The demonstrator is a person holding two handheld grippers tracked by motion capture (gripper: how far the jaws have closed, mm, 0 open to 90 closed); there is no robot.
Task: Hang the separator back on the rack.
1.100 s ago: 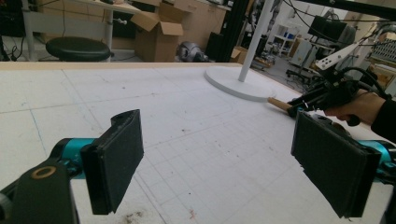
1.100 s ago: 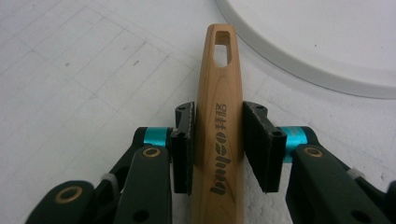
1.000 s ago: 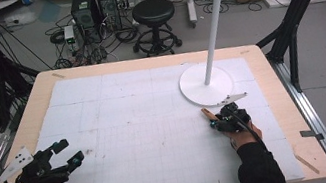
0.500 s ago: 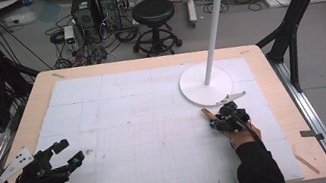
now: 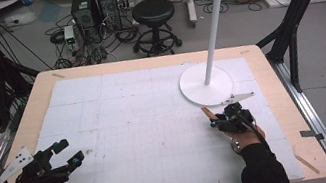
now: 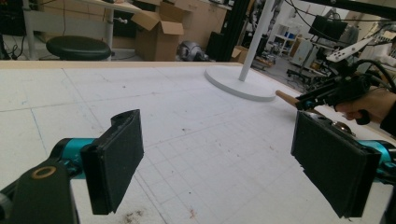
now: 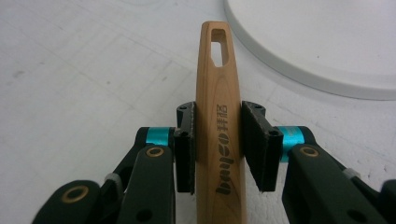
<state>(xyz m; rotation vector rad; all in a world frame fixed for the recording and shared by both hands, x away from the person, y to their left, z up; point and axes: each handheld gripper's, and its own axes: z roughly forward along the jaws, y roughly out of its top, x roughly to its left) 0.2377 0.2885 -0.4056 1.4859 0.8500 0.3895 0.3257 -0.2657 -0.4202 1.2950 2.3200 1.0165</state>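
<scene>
At the high view's lower right, the right gripper [image 5: 216, 118] pinches a slotted light wooden handle [image 7: 218, 121] beside the white round stand base [image 5: 206, 86]. The left gripper [image 5: 66, 152] is spread, idle. Probably the next move is hanging the handle on the stand, which calls for lifting.

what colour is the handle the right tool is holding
Light natural wood with dark printed lettering on the wooden handle, clearest in the right gripper view.

My high view looks down on the table [image 5: 99, 87]; both gripper views sit low, sharing the white stand base [image 6: 240, 84].
</scene>
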